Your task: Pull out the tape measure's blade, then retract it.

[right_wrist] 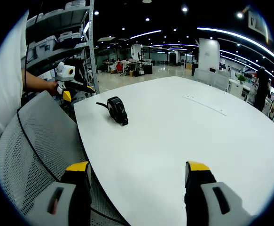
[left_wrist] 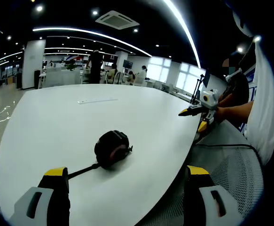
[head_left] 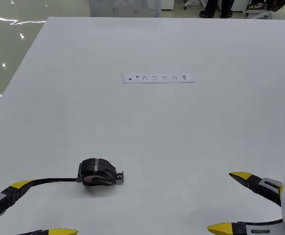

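Zero steps done: tape measure (head_left: 99,173) lies untouched on counter (head_left: 181,127), no blade drawn out; pull and retract both pending. Left gripper (head_left: 41,208) and right gripper (head_left: 229,201) are held clear, jaws released.

bare table (head_left: 191,142) all round tape measure (head_left: 98,172); power strip (head_left: 158,78) well apart.

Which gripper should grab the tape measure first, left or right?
Left, probably. The tape measure lies just ahead of the open left gripper; the open right gripper sits farther off across the table.
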The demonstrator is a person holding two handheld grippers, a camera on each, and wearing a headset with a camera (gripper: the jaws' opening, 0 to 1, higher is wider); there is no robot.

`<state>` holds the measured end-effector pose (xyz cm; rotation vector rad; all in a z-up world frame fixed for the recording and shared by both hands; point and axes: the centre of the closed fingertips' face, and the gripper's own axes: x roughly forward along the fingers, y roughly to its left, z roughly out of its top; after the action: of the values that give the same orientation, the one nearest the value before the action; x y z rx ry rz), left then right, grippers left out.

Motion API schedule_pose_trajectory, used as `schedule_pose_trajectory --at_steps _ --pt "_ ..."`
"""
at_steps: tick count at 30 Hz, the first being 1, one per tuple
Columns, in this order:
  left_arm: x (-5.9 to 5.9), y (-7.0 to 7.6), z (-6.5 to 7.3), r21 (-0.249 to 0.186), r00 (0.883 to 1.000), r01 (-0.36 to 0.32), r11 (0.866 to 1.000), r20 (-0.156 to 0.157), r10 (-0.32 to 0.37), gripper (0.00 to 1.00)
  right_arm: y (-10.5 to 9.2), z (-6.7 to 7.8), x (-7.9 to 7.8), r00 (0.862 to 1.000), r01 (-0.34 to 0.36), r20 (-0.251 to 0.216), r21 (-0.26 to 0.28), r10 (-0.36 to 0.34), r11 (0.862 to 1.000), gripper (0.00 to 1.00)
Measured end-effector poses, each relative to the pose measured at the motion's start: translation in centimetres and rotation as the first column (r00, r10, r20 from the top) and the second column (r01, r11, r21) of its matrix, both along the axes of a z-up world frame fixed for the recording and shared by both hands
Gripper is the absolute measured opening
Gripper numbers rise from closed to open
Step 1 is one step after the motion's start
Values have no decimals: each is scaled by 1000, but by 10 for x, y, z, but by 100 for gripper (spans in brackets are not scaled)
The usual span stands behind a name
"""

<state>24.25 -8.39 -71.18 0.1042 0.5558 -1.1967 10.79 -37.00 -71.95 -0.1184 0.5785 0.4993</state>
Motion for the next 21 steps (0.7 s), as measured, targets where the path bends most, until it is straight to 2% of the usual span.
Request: schedule_pose_trajectory --at_steps 6,9,21 --pt "7 0 -2 15 1000 9 1000 7 -9 98 3 -4 2 1000 -24 -5 2 24 1000 78" --pt "7 -3 -2 13 1000 25 1000 -1 -25 96 4 -5 6 1000 -30 -5 8 30 1000 78" --pt "20 -16 -7 52 995 102 993 14 -103 93 7 -18 25 997 -77 -28 3 77 997 73"
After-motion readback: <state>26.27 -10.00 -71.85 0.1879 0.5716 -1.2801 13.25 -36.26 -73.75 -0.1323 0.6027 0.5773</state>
